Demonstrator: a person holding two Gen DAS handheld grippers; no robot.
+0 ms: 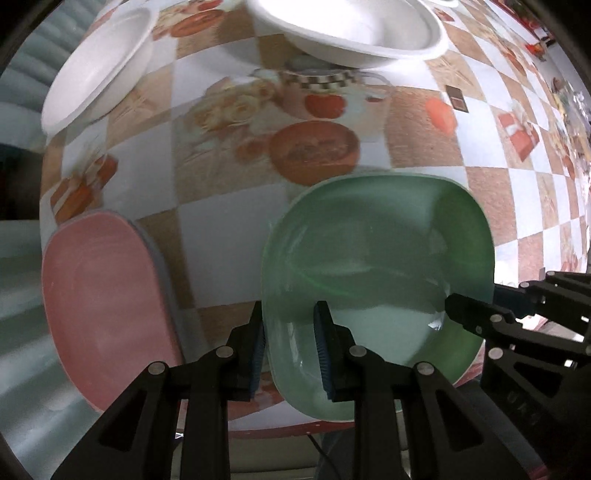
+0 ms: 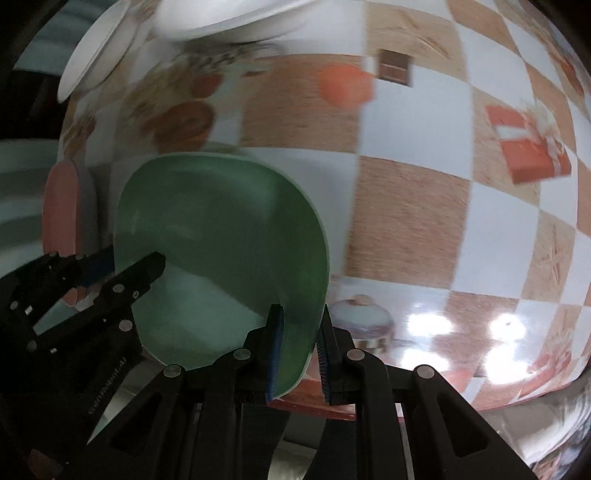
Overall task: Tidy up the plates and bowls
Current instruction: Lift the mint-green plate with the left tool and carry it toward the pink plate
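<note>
I see the table under its checkered cloth of white and tan squares with printed food pictures, filling both views; the right wrist view is motion-blurred. The biggest dish is the green plate, which sits near the table's front edge, its near rim past that edge in the right wrist view, seemingly lifted, though I cannot tell for sure. To its left lies the pink plate, resting on a grey one whose edge shows beneath it; the two stacks are apart. Farther back stand two white bowls: one at the top centre, another at the far left near the table's edge.

My left gripper has the green plate's near-left rim between its blue pads, one finger inside the plate and the other outside. There is a gap between pad and rim, so I cannot tell whether it is truly clamped. My right gripper straddles the plate's near-right rim the same way, with the inner pad against the rim and the outer pad a little off it; I cannot say whether the grip is firm.
</note>
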